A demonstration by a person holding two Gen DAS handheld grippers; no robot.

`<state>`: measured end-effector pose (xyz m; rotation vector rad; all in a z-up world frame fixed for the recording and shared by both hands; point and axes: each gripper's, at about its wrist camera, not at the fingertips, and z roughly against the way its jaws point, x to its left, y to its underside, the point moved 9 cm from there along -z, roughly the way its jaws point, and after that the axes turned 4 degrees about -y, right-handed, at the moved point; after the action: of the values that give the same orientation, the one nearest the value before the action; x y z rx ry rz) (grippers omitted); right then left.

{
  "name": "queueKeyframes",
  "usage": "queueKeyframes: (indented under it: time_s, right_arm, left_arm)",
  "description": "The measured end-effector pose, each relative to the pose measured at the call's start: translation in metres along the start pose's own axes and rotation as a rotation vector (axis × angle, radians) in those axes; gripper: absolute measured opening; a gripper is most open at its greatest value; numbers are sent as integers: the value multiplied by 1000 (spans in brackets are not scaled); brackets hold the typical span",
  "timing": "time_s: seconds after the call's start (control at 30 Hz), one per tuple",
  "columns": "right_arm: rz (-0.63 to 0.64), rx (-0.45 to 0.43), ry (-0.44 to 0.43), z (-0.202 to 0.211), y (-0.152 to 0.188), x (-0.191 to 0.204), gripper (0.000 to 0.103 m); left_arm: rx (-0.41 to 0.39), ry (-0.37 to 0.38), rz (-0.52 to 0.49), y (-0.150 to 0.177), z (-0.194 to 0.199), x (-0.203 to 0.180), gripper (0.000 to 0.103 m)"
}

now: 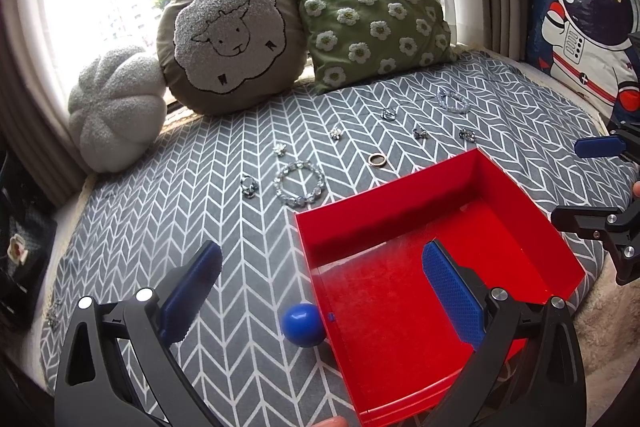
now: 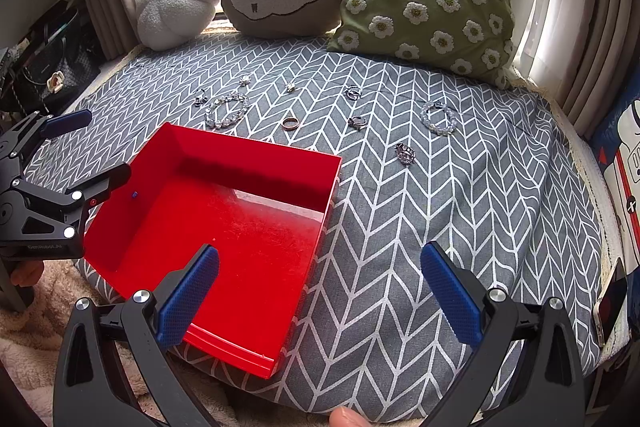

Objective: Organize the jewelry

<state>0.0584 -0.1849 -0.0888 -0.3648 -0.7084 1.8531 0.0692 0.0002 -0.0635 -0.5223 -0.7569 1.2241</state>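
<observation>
An empty red drawer-like box (image 1: 516,195) (image 2: 248,159) with a blue knob (image 1: 302,323) lies on a grey chevron cushion (image 1: 200,219) (image 2: 460,227). Beyond it lie a large bead bracelet (image 1: 299,183) (image 2: 226,109), a smaller bead bracelet (image 1: 453,100) (image 2: 439,117), a gold band ring (image 1: 377,159) (image 2: 290,123) and several silver rings, such as one (image 2: 405,153) right of the box. My left gripper (image 1: 320,291) is open over the box's left wall. My right gripper (image 2: 320,291) is open over the box's right edge. Each gripper shows at the edge of the other's view.
Three pillows line the window at the back: a white pumpkin one (image 1: 116,107), a sheep one (image 1: 230,39) and a green flowered one (image 1: 368,19). An astronaut cushion (image 1: 588,27) stands at the right. A phone (image 2: 610,303) lies at the cushion's right edge. Dark bags (image 2: 52,63) sit left.
</observation>
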Motion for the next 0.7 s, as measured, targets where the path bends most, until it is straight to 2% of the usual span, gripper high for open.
queueKeyframes:
  time_s: [0.7]
  right_arm:
    - [-1,1,-1,0,-1,1,98]
  left_arm:
    - [-3,-3,-13,1,1,-1,96]
